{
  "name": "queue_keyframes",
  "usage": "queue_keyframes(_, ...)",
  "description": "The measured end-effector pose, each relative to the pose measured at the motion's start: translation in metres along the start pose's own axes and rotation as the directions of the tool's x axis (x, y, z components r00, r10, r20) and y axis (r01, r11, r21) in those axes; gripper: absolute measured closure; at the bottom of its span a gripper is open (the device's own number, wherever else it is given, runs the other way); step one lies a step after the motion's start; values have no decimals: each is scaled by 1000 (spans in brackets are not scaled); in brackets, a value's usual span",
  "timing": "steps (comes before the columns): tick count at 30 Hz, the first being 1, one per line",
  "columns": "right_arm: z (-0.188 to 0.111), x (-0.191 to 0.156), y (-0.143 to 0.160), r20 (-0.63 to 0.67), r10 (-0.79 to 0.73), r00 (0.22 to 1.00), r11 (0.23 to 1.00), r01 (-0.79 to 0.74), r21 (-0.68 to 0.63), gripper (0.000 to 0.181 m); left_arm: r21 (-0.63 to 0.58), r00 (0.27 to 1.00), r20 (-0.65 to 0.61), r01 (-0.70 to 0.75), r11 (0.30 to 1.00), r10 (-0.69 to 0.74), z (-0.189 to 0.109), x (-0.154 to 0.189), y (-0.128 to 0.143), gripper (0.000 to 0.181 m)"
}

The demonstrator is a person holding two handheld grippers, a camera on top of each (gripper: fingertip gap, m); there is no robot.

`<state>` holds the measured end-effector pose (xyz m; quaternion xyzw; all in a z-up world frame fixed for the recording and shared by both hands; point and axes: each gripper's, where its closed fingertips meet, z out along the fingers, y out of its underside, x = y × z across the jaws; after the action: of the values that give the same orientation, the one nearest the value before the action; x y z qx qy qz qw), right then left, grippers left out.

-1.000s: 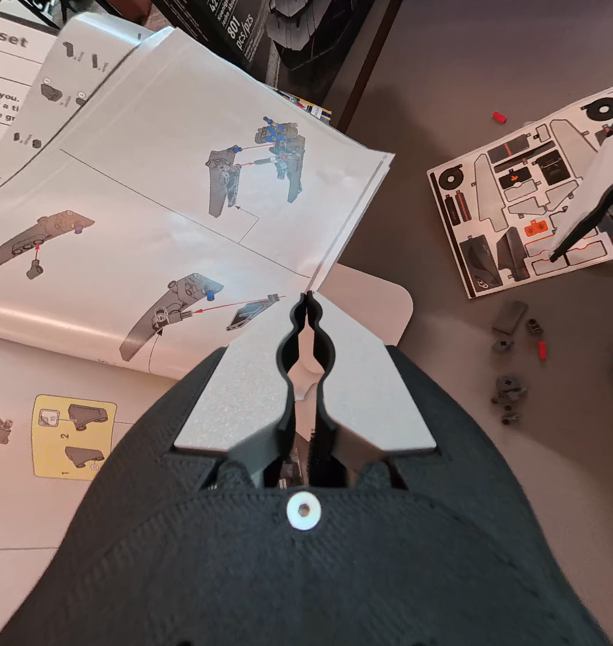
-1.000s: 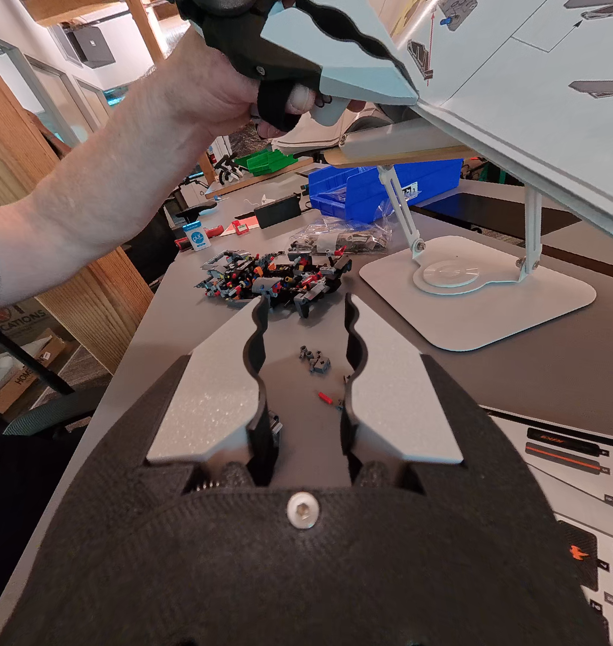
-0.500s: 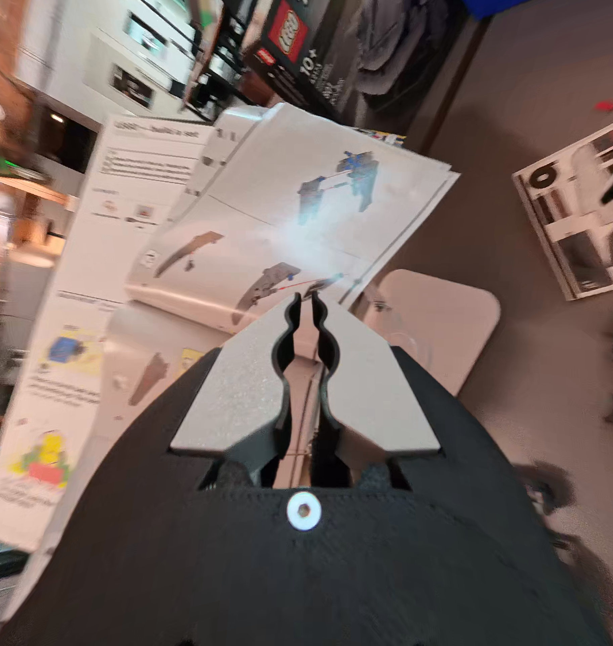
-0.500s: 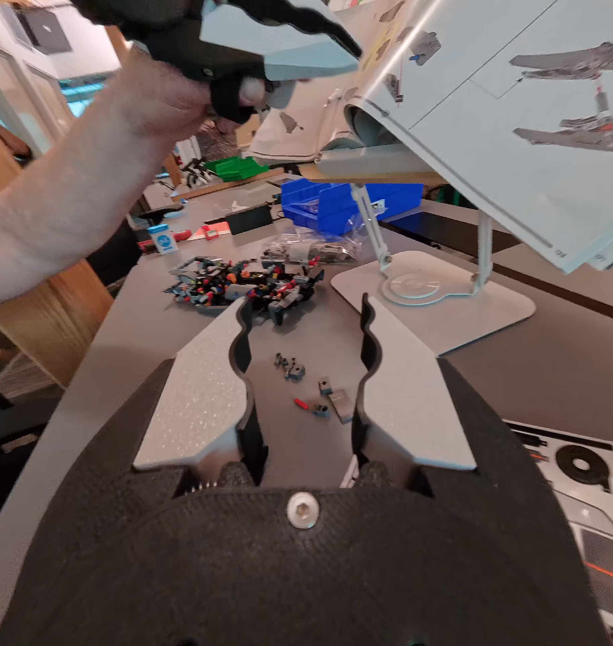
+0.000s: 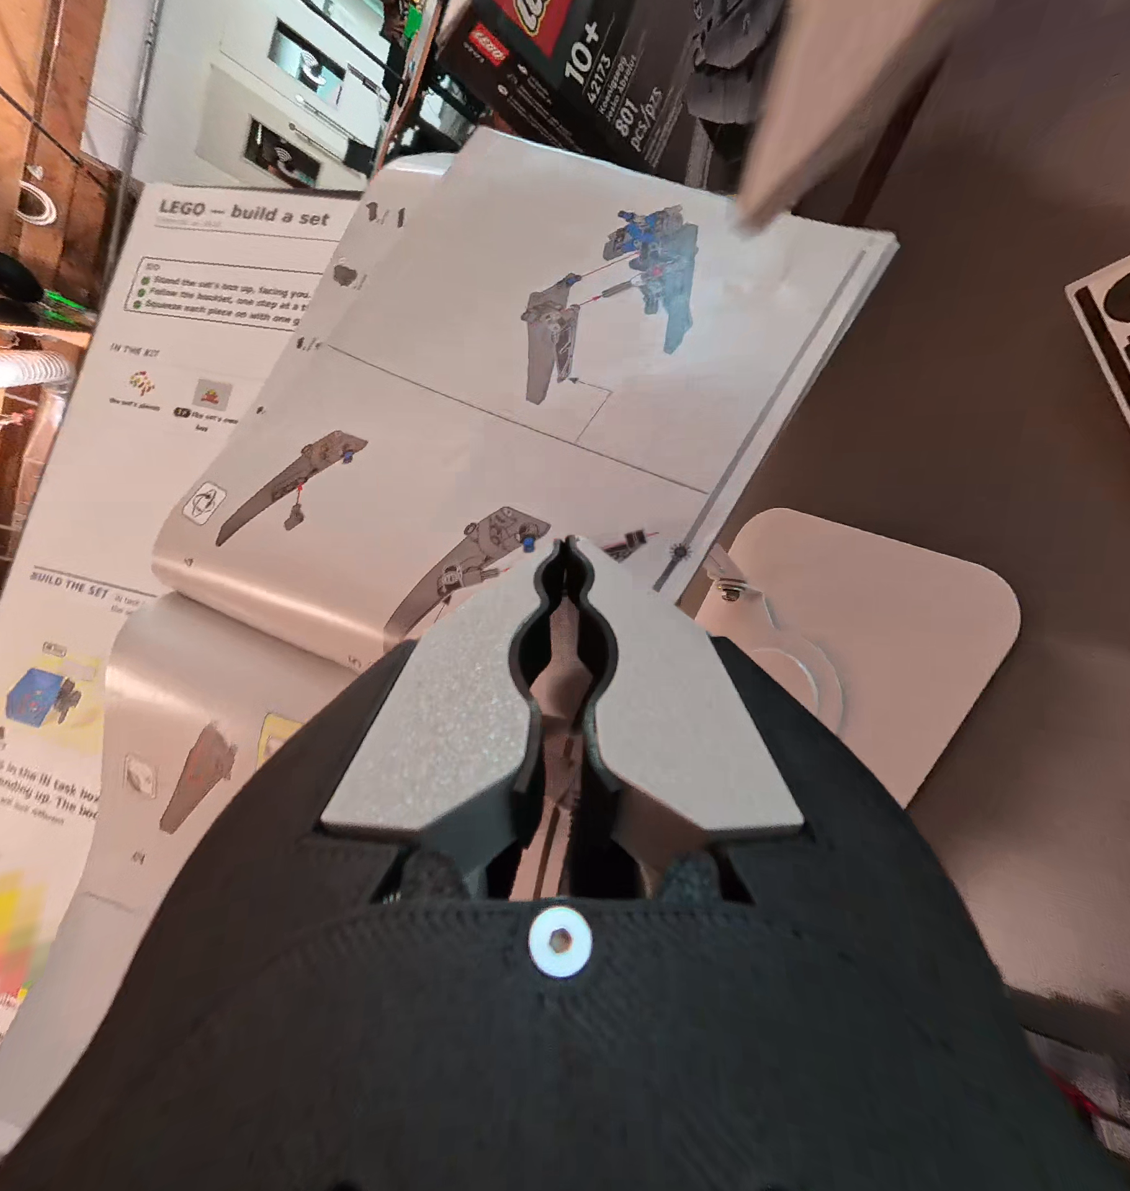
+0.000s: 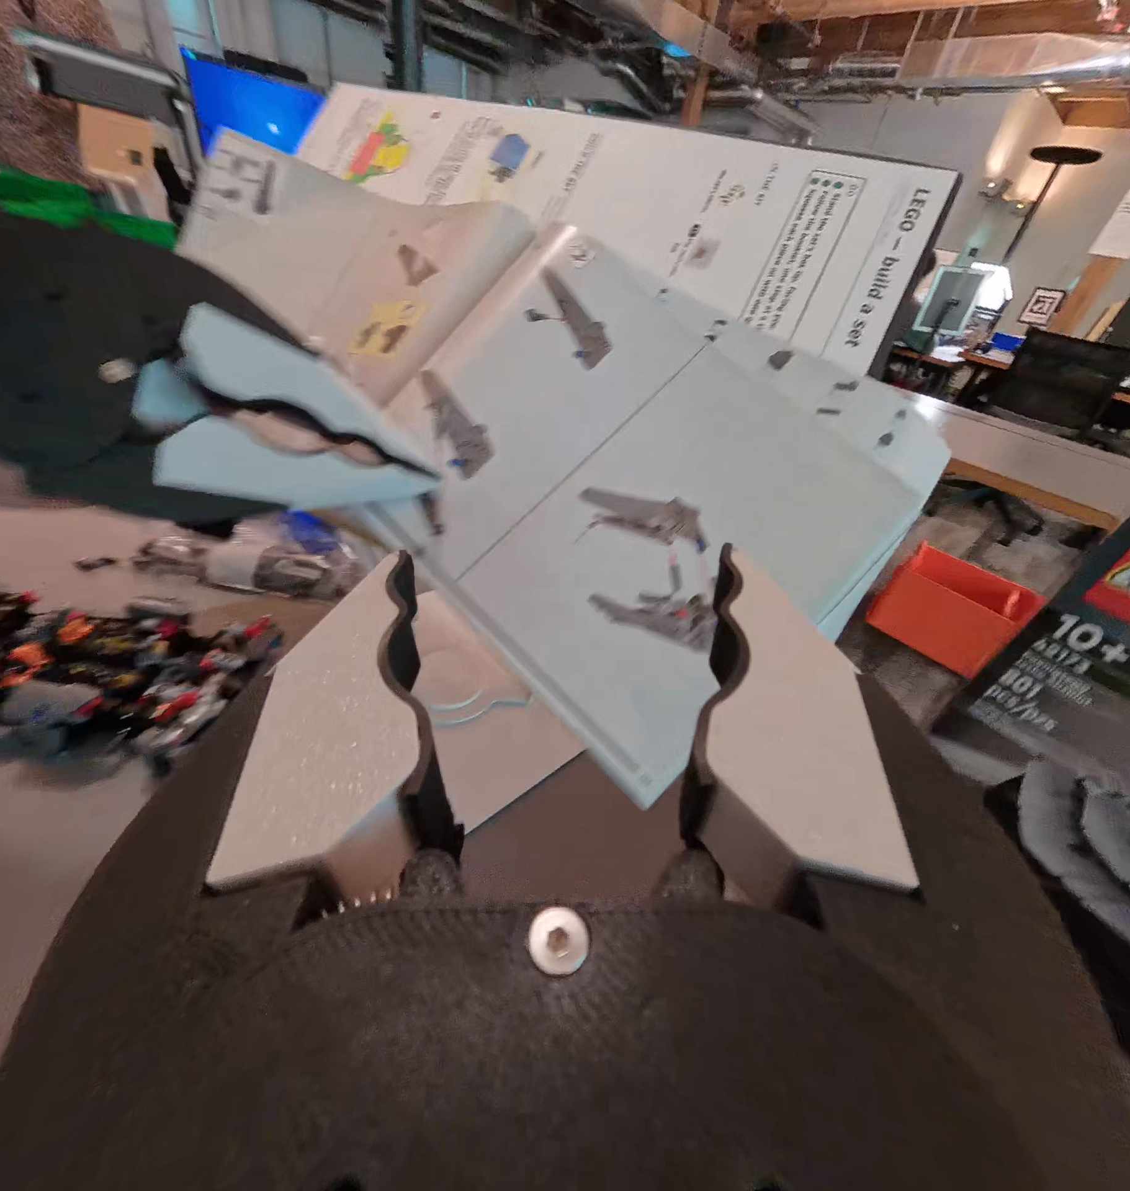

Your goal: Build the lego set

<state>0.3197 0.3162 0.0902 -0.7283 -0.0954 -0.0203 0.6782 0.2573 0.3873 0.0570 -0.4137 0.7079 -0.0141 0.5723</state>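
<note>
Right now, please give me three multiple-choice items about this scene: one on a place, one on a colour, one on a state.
1. Where does the instruction booklet rest?
A. on a white stand
B. flat on the floor
C. inside the orange bin

2. What colour is the small open bin beside the set's box?
A. green
B. orange
C. white

3. How is the right claw?
A. shut on a brick
B. open and empty
C. shut on a page

Answers:
1 A, the stand's white base lies under the raised booklet.
2 B, its walls are orange.
3 B, a wide gap shows between its fingers.
</note>
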Motion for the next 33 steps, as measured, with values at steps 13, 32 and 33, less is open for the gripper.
queue_keyframes(13,107,93,14,-83,19,996,992,-29,-119,66,-53,978,33,-203,978,205,20,7,-3,181)
queue_keyframes(32,101,82,11,-91,-203,975,969,186,-164,125,-52,970,30,-239,970,241,24,12,-2,181)
queue_keyframes(33,100,80,9,-94,-229,969,963,212,-168,128,-52,970,32,-240,969,241,23,12,-2,181)
